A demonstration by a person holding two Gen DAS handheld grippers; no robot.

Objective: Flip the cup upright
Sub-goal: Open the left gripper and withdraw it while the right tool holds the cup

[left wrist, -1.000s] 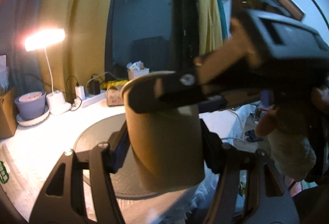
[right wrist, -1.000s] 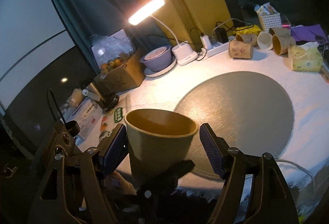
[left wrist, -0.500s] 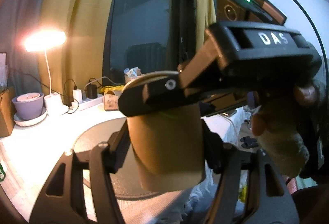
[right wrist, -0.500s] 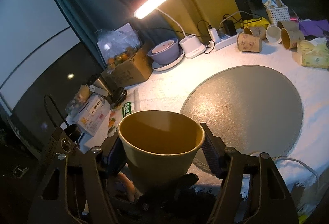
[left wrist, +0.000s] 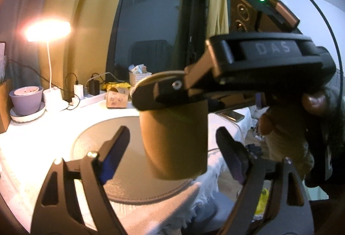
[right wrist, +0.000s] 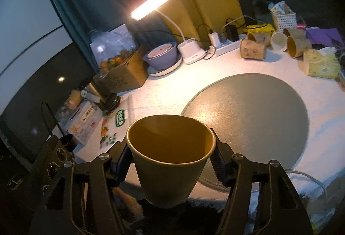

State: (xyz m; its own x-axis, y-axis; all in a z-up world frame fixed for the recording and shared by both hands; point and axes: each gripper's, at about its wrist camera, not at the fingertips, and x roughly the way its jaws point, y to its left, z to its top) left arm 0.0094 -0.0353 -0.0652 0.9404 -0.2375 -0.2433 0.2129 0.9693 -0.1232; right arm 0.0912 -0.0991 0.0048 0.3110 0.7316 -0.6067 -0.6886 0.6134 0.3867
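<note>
A tan paper cup (right wrist: pixel 170 161) is upright in the air, mouth up, above the near edge of the round grey mat (right wrist: pixel 254 112). My right gripper (right wrist: pixel 171 161) is shut on the cup just below its rim. In the left wrist view the same cup (left wrist: pixel 174 138) hangs between my left gripper's (left wrist: pixel 172 148) open fingers, which stand clear of its sides. The right gripper's black finger (left wrist: pixel 163 92) crosses the cup's top in that view.
A lit desk lamp (right wrist: pixel 151 5), a purple bowl on a plate (right wrist: pixel 161 58), a power strip (right wrist: pixel 226 45), several paper cups lying on their sides (right wrist: pixel 254 49), a tissue pack (right wrist: pixel 321 62) and a cardboard box (right wrist: pixel 123 75) line the far and left sides of the white table.
My left gripper has opened and let go of the cup. My right gripper has closed on it near the rim and now carries it.
</note>
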